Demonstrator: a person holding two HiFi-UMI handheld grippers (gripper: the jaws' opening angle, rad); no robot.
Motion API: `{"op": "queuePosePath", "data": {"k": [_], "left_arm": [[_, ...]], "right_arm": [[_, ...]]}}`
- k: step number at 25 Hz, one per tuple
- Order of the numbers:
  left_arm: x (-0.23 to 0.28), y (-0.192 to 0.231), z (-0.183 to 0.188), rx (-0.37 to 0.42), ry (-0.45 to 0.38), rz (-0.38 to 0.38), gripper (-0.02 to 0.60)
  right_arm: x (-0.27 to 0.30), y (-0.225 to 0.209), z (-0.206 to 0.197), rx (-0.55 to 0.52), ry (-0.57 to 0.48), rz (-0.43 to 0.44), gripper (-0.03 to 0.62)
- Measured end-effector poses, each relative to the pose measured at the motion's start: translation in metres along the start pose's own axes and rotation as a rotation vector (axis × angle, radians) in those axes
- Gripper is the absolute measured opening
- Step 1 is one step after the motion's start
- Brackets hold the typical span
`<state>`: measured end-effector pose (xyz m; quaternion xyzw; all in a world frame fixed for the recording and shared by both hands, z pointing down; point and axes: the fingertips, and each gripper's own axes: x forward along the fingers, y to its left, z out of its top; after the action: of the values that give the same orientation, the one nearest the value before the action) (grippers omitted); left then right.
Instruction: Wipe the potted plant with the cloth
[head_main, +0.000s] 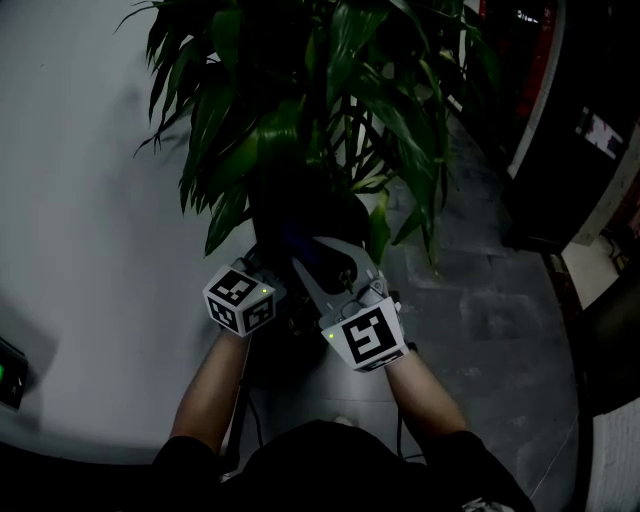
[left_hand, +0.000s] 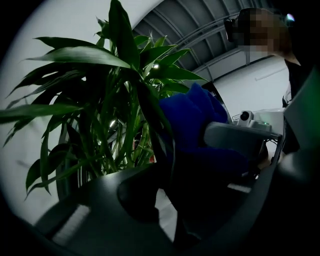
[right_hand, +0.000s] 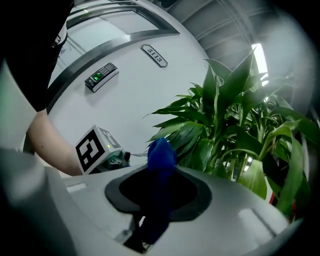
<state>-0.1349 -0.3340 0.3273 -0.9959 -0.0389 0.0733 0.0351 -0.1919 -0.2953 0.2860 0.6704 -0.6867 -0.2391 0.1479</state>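
The potted plant (head_main: 330, 110) has long green leaves and fills the top of the head view. Its pot is lost in shadow under the foliage. My left gripper (head_main: 268, 272) reaches in low on the left, and in the left gripper view (left_hand: 172, 215) its dark jaws are shut on a drooping leaf (left_hand: 150, 115). Right beside it, my right gripper (head_main: 312, 262) is shut on a blue cloth (right_hand: 159, 160), which stands up between its jaws. The cloth (left_hand: 192, 120) rests against the same leaf, close to the left jaws.
A white curved wall (head_main: 80, 200) stands left of the plant, with a keypad (right_hand: 102, 75) and a small number plate (right_hand: 154, 55). Grey floor tiles (head_main: 480, 300) lie to the right, bounded by dark panels (head_main: 580, 120). Cables (head_main: 250, 420) hang below the grippers.
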Motion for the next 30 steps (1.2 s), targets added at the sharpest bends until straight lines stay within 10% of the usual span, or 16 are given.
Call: {"op": "queuePosePath", "data": {"k": [30], "left_arm": [[-0.077,0.002,-0.072,-0.129,0.080,0.111,0.006]], "right_arm": [[-0.052,0.033,-0.096,0.152,0.210,-0.037,0.104]]}}
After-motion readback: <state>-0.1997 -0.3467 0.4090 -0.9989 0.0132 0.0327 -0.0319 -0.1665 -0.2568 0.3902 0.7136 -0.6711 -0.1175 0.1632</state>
